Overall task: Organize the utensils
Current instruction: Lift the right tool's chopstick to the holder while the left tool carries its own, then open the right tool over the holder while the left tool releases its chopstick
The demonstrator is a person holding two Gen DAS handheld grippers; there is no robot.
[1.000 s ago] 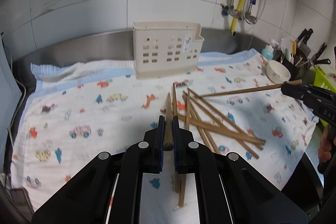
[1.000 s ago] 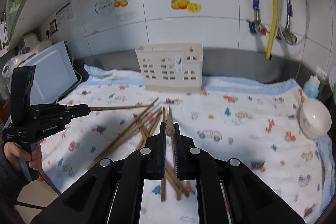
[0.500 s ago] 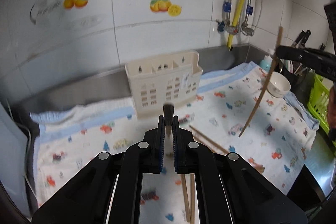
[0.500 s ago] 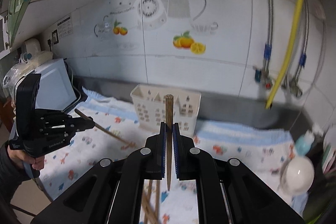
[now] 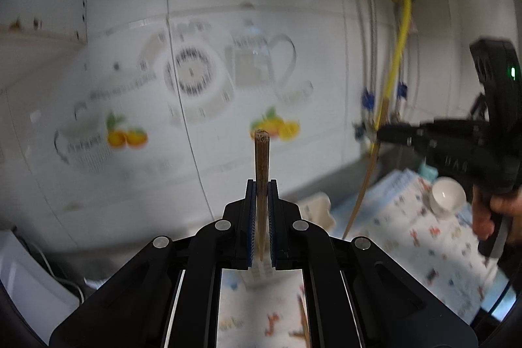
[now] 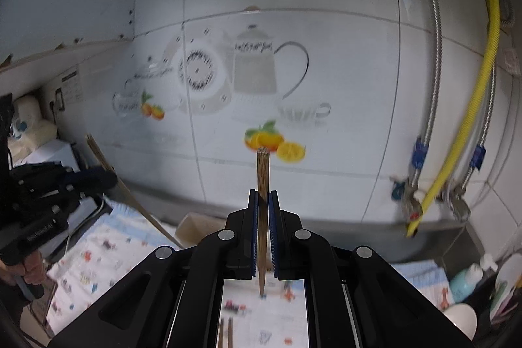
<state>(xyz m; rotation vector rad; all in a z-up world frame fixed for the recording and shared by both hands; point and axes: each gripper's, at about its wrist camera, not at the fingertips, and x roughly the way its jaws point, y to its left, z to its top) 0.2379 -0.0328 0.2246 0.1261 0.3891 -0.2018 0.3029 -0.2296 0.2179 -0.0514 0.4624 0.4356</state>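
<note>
My left gripper (image 5: 261,185) is shut on a brown wooden chopstick (image 5: 262,158) that stands upright, thick end up, high above the counter. My right gripper (image 6: 263,194) is shut on a second wooden chopstick (image 6: 263,175), also upright. Each gripper shows in the other's view: the right one (image 5: 385,132) with its chopstick (image 5: 362,191) hanging tip down, the left one (image 6: 107,176) with its chopstick (image 6: 137,201) slanted. The cream utensil holder (image 5: 318,209) peeks out just right of my left fingers and sits behind my right fingers (image 6: 195,227). More chopsticks (image 6: 225,331) lie on the cloth below.
A printed cloth (image 5: 424,243) covers the counter. A white bowl (image 5: 447,196) sits at the right. A tiled wall with a teapot decal (image 6: 254,64) fills both views. A yellow hose (image 6: 473,119) and steel pipes run down the wall at right. A bottle (image 6: 466,279) stands at the lower right.
Both grippers have lifted their chopsticks off the cloth and tilted up, so the views swung from the counter to the wall. The chopsticks turned from lying flat to upright.
</note>
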